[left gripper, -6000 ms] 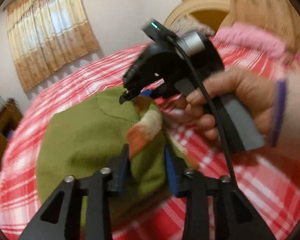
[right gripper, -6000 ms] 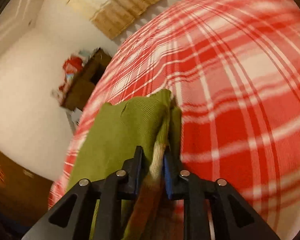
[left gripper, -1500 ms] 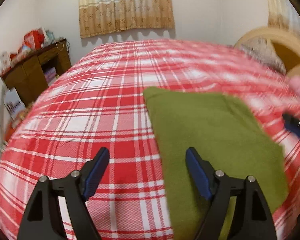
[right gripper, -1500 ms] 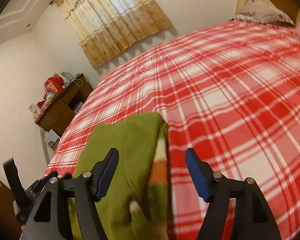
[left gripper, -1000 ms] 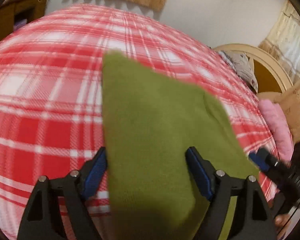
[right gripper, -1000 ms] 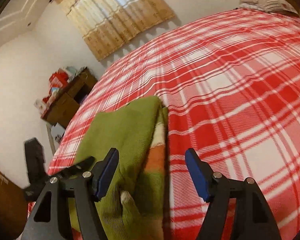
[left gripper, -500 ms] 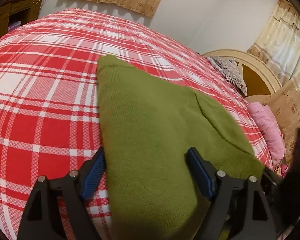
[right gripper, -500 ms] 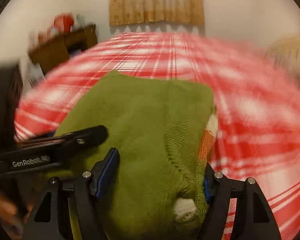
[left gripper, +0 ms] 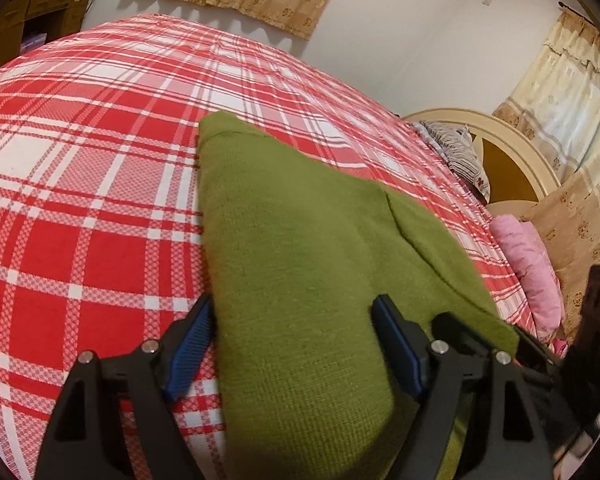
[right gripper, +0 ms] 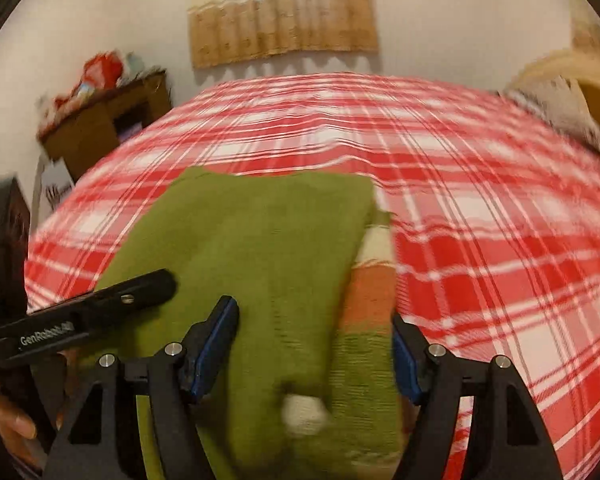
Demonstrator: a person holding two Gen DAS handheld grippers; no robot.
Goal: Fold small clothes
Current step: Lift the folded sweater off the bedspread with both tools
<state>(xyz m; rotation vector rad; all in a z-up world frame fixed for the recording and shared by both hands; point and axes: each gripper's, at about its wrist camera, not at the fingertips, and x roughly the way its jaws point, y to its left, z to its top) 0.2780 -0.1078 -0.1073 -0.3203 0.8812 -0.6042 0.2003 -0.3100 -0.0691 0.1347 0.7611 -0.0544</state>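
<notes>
Two grippers hang over the same folded green sweater (left gripper: 300, 264), each with its blue-padded fingers spread wide and clamping nothing; between the fingers of the left gripper (left gripper: 296, 344) the knit rises in a thick green slab that fills the gap, its left edge running just inside the left pad (left gripper: 188, 344) while the right pad (left gripper: 396, 344) lies against or just over the cloth, which of the two cannot be told; ahead of those fingertips the sweater narrows to a far corner, with a second layer showing as a diagonal edge to the right of the fingers.

Between the fingers of the right gripper (right gripper: 312, 344) lies the near end of the sweater, blurred, with an orange and cream striped band (right gripper: 370, 288) just inside the right pad (right gripper: 404, 360) and a small whitish patch close to the camera; the left pad (right gripper: 214, 344) rests over plain green knit. To the left of these fingers the left gripper's black finger, lettered GenRobot, lies across the sweater's left side, and a hand (right gripper: 8, 420) grips the handle at the frame's lower left.

Beyond both sets of fingertips spreads the red and white plaid bedspread (left gripper: 92, 152) on which the sweater lies; further out stand a wooden desk (right gripper: 104, 128), beige curtains (right gripper: 280, 12), a curved headboard (left gripper: 500, 152) and a pink pillow (left gripper: 528, 260).
</notes>
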